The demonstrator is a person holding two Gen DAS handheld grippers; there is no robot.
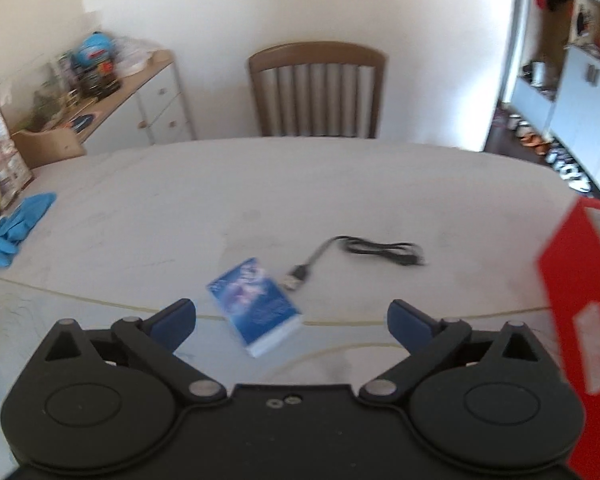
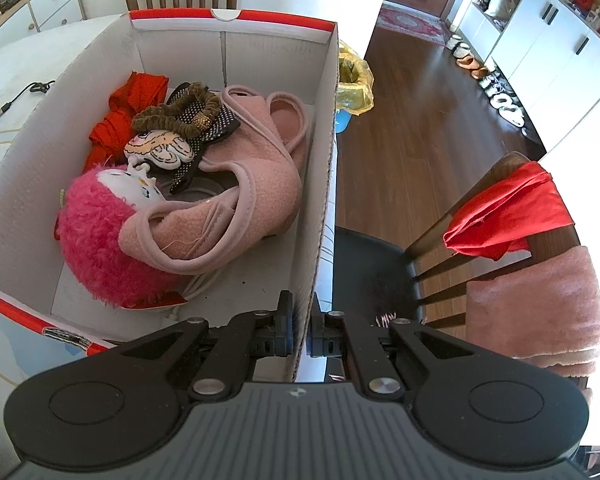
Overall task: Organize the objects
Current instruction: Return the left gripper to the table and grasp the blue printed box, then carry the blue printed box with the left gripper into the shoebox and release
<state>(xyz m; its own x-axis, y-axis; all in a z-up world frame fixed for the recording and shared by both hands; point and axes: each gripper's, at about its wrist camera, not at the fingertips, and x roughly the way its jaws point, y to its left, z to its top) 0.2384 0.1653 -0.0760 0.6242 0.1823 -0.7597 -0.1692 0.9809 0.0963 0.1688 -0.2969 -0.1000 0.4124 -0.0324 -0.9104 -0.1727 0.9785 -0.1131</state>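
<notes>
My left gripper [image 1: 291, 322] is open and empty, just above a small blue box [image 1: 254, 304] lying on the white table [image 1: 220, 200]. A black USB cable [image 1: 364, 254] lies just beyond the blue box. My right gripper [image 2: 300, 330] is shut on the right wall of a red-and-white cardboard box [image 2: 322, 184]; the box also shows at the right edge of the left wrist view [image 1: 576, 304]. Inside it lie a pink fleece garment [image 2: 256, 184], a pink plush toy [image 2: 100, 240], a red cloth [image 2: 120, 120] and a dark hair accessory [image 2: 184, 116].
A wooden chair [image 1: 316, 88] stands behind the table. Blue gloves [image 1: 16, 224] lie at the table's left edge. A cluttered sideboard [image 1: 100, 92] is at back left. Another chair with a red cloth [image 2: 508, 216] and a pink towel [image 2: 540, 312] stands right of the box.
</notes>
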